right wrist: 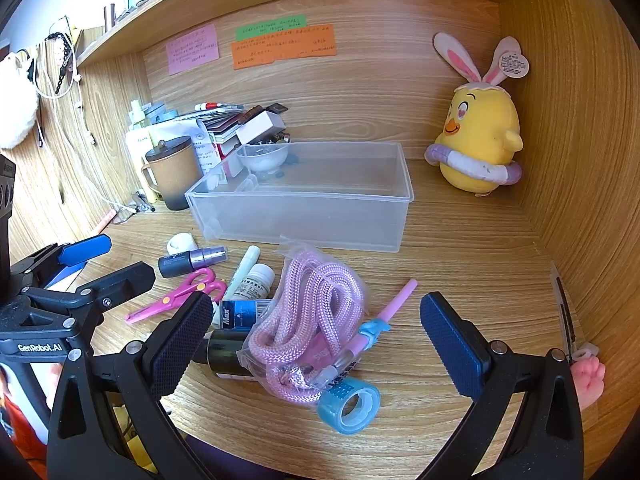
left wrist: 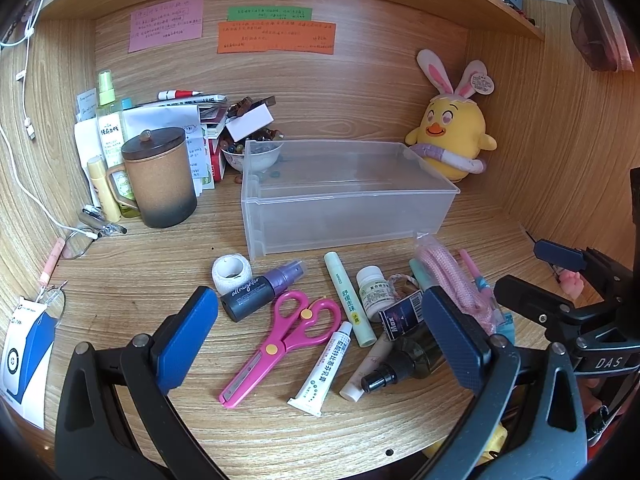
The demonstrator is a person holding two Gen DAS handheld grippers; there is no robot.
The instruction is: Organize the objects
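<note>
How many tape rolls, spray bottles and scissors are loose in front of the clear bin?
Tape rolls: 2, the white tape roll and the blue tape roll
Spray bottles: 2, the purple-topped spray bottle and the dark spray bottle
Scissors: 1, the pink scissors
Total: 5

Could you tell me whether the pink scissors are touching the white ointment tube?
Touching: in the left wrist view, the pink scissors' lower handle loop meets the white ointment tube's cap end.

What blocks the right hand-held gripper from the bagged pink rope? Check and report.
Nothing visible. The right hand-held gripper is open, and the bagged pink rope lies between its fingers. A blue tape roll touches the bag's near end, beside the path.
</note>
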